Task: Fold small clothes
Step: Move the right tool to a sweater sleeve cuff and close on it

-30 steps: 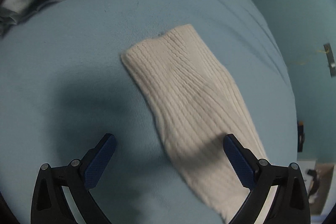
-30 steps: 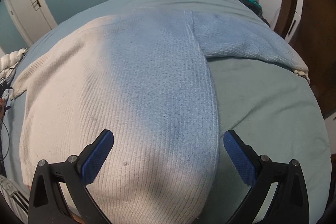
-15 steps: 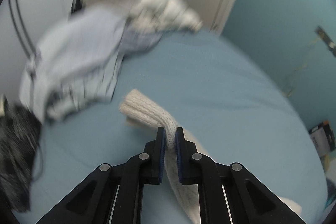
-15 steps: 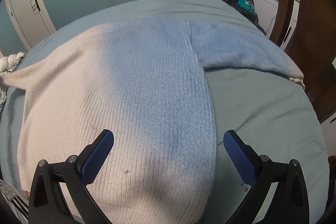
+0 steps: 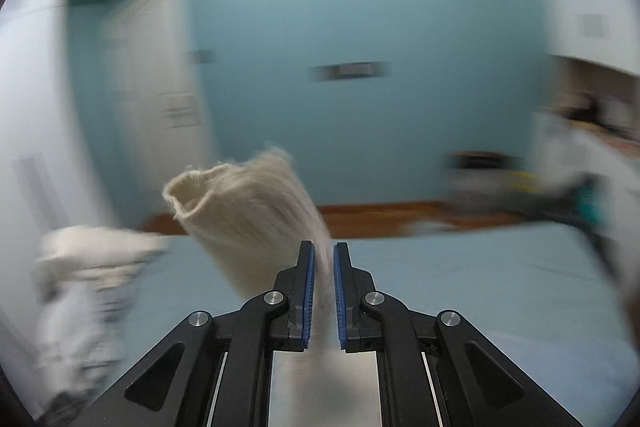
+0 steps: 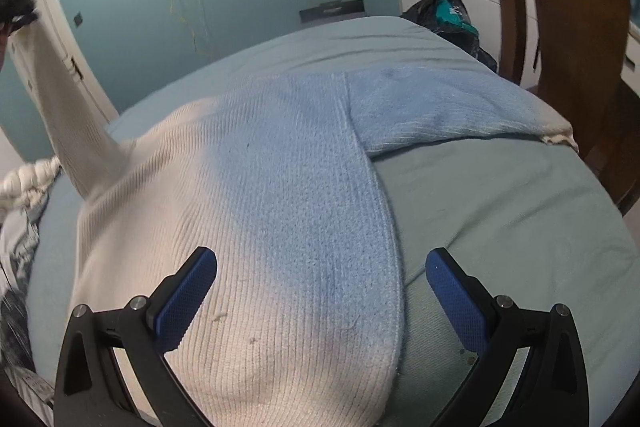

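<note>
Up above the bed [image 6: 500, 211], the left gripper [image 5: 323, 291] pinches the sweater's sleeve [image 5: 248, 219]. Lower down, the sweater [image 6: 260, 227] lies flat, stretching away from the right gripper [image 6: 320, 295], which is wide and holds nothing.

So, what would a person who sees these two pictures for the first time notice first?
Probably the cream ribbed knit sleeve lifted into the air, pinched in the closed left tongs against the blurred teal wall. Next, the large cream knitted sweater spread flat across the light blue bed, with the open right tongs hovering above its lower part.
</note>
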The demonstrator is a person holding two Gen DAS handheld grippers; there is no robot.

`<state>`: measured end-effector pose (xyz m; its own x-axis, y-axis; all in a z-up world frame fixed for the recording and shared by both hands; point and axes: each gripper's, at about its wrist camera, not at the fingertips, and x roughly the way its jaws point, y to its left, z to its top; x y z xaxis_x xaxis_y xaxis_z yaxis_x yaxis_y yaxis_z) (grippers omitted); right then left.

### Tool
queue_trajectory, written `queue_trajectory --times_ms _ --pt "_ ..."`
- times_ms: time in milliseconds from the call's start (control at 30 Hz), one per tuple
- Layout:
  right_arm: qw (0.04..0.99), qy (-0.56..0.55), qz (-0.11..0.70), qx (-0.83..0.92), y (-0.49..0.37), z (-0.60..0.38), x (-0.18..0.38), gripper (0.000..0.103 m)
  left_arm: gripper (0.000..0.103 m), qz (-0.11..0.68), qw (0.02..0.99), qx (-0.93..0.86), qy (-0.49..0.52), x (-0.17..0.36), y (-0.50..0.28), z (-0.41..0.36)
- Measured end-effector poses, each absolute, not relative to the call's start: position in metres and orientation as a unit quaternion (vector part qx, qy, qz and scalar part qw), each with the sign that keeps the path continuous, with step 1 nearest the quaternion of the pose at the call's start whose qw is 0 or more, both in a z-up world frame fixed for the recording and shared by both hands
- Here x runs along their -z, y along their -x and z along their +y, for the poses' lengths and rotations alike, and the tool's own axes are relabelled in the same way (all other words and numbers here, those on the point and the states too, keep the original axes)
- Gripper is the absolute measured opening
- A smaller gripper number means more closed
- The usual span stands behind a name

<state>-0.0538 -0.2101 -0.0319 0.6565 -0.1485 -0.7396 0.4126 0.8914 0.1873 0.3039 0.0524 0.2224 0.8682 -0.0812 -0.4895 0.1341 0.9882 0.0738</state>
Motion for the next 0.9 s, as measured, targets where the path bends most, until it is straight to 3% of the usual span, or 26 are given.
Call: queue_trajectory --times_ms 33,67,133,167,300,600,900 --pt "0.893 -0.18 0.382 0.157 0.054 -0.213 0.033 0.102 0.011 0.259 0.956 0.131 -0.047 -0.214 -0.284 0.024" --pt "0.891 -0.193 0.38 0.157 0.056 -0.218 0.034 0.102 0.018 0.281 0.936 0.207 -0.037 -0.198 -0.261 -0.003" --pt "0.886 -0.218 0.377 0.158 0.059 -0.226 0.036 0.102 0.066 0.359 0.881 0.31 0.001 -0.158 -0.221 -0.038" --pt "0.883 -0.236 0.374 0.156 0.062 -0.232 0.038 0.102 0.103 0.373 0.869 0.325 0.018 -0.142 -0.206 -0.042" --pt "0.871 -0.294 0.364 0.147 0.069 -0.249 0.044 0.102 0.103 0.359 0.87 0.334 0.054 -0.072 -0.126 -0.031" --pt "0.836 -0.385 0.382 0.086 0.066 -0.256 0.058 0.102 0.103 0.366 0.915 0.012 -0.169 -0.017 -0.135 0.063" --pt "0.8 -0.412 0.436 -0.009 -0.084 -0.228 0.055 0.102 0.103 0.445 0.893 -0.068 -0.021 0.016 -0.195 0.182"
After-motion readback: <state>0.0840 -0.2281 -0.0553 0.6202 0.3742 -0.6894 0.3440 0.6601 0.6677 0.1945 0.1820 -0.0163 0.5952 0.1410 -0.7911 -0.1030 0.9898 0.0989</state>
